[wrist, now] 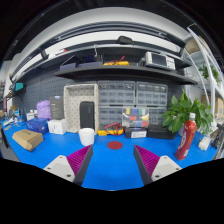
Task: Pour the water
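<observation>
My gripper [112, 162] is open, its two magenta pads [78, 160] spread wide over the blue table [112, 172] with nothing between them. Just ahead of the fingers lies a small dark red disc [115, 145] flat on the table. Beyond it, to the left, stands a white cup [87, 136]. A red bottle [187, 137] stands upright to the right, beyond the right finger. No water is visible from here.
A clear box with colourful items [135, 122] stands at the back of the table. A leafy green plant [188, 110] rises behind the red bottle. At the left lie a brown loaf-like object [28, 139], a purple item [43, 109] and white blocks [57, 126]. Shelves [120, 68] hang above.
</observation>
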Motion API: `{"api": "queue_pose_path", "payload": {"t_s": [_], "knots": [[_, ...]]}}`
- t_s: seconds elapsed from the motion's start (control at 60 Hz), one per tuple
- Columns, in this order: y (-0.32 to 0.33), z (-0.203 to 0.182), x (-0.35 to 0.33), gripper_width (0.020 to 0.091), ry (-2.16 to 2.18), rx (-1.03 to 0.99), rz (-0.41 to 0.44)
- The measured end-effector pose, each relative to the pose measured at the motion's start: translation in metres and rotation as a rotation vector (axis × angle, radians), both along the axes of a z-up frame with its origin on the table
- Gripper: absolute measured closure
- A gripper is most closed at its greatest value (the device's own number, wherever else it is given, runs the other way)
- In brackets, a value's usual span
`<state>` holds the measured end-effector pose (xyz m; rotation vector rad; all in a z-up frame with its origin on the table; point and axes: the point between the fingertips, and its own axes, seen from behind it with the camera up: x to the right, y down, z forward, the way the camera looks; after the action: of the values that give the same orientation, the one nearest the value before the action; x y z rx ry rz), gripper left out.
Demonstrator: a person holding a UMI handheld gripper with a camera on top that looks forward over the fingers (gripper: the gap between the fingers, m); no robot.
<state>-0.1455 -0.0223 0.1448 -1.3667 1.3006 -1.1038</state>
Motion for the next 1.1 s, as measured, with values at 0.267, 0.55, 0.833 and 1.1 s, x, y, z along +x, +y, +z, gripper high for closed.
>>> {"api": "queue_pose_path", "payload": {"t_s": [0.267, 0.55, 0.833, 1.1], "knots": [[-0.048, -0.02, -0.007, 0.0256, 0.0, 0.026, 0.012], [-0.181, -0.063, -0.021, 0.0259, 0.03, 0.018, -0.093], [-0.307, -0.043, 0.015, 0.027, -0.046, 0.004, -0.243], [-0.34, -0.039, 0.084, 0.0276, -0.05, -0.009, -0.227]]}}
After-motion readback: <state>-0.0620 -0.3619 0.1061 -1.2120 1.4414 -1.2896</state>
